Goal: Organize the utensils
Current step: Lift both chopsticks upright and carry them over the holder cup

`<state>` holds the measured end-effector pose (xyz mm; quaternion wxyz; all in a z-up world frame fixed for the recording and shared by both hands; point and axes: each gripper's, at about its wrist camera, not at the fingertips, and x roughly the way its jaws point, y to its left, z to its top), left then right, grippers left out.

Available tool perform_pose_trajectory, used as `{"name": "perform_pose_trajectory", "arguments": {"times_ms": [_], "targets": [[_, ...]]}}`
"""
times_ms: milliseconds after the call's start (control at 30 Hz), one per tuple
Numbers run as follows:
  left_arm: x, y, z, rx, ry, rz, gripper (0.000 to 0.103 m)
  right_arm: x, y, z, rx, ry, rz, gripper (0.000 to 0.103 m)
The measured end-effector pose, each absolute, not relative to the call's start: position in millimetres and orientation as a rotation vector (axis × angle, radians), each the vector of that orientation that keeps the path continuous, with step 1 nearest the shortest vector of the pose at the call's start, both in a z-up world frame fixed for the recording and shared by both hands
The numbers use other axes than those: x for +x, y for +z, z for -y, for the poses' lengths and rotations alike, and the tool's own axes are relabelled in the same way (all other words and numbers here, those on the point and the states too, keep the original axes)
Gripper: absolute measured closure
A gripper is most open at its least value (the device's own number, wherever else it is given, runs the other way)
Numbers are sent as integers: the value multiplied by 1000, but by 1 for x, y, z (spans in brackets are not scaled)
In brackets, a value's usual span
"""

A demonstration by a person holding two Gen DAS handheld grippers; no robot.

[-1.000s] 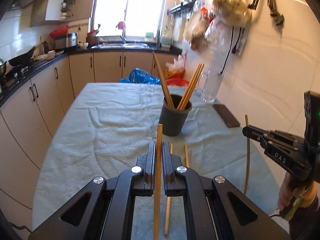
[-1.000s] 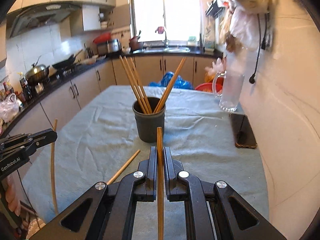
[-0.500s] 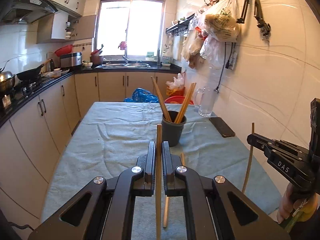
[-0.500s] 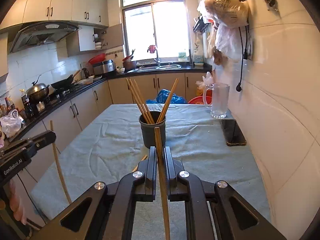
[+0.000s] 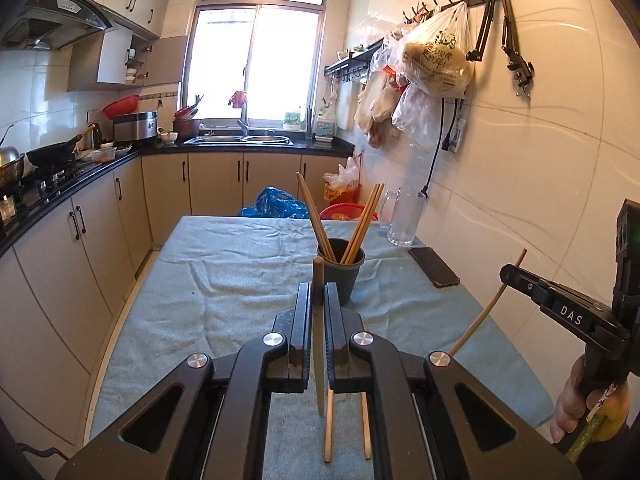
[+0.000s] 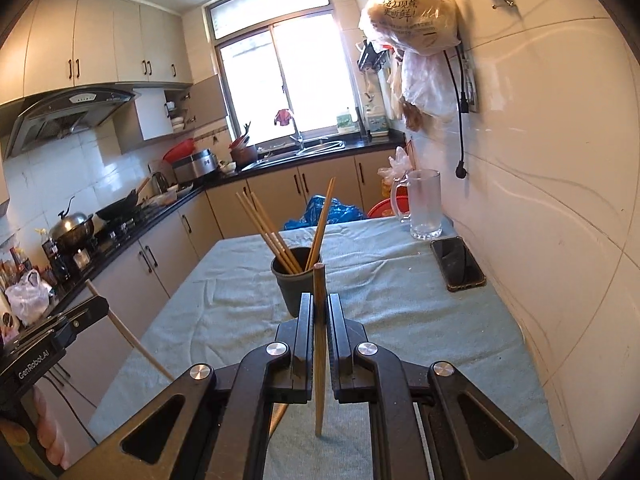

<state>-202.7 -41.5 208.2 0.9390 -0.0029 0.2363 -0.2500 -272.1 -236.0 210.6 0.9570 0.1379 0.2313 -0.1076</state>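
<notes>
A dark cup [image 5: 344,272] [image 6: 294,284] holding several wooden chopsticks stands mid-table on the blue-grey cloth. My left gripper [image 5: 317,292] is shut on one wooden chopstick [image 5: 318,344], held upright above the near end of the table. My right gripper [image 6: 319,302] is shut on another chopstick [image 6: 319,360], also upright, just short of the cup. Each gripper shows in the other's view: the right one [image 5: 508,272] at the right edge, the left one [image 6: 100,304] at the lower left. Two loose chopsticks [image 5: 329,420] lie on the cloth beneath my left gripper.
A glass mug [image 6: 424,204] and a black phone [image 6: 458,264] sit by the tiled wall on the right. Kitchen cabinets [image 5: 80,240] and a stove run along the left. Plastic bags [image 5: 436,60] hang from a wall rack. A hand [image 5: 576,400] grips the right tool.
Both grippers have risen and pulled back from the cup, each still clamping its chopstick. The right one has rolled, so its chopstick now tilts differently. The cup looks farther off.
</notes>
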Motion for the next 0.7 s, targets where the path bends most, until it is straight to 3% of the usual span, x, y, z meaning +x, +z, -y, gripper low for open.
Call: {"name": "perform_pose_trajectory", "arguments": {"times_ms": [700], "targets": [[-165, 224, 53, 1, -494, -493, 98, -242, 216, 264, 307, -211, -468, 96]]}}
